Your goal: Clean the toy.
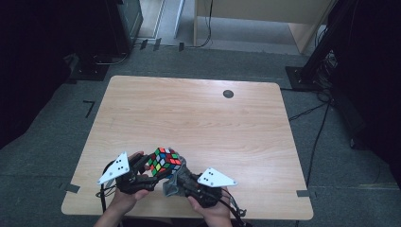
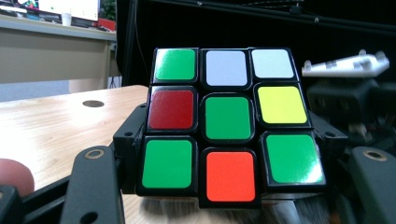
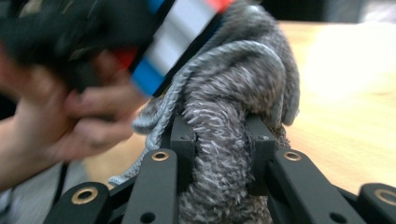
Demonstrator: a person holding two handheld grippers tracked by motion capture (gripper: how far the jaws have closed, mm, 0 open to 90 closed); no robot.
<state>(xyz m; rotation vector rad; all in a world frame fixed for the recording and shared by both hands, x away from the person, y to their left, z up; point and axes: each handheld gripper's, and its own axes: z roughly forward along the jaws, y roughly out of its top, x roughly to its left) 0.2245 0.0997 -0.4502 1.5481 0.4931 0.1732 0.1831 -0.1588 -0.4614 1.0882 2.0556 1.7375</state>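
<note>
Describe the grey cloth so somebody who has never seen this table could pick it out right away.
On the wooden table, look at the near edge, where two hands hold grippers. The right gripper is clamped on a fuzzy grey cloth, bunched up against the underside of the puzzle cube that the left gripper holds. It is the one soft, dull thing beside the cube's bright stickers.

Light wood-grain rectangular table point(image 1: 198, 118) with rounded corners, standing on grey carpeted floor point(image 1: 56, 146), small round dark grommet cap point(image 1: 228, 93) set into the tabletop near its far edge
</note>
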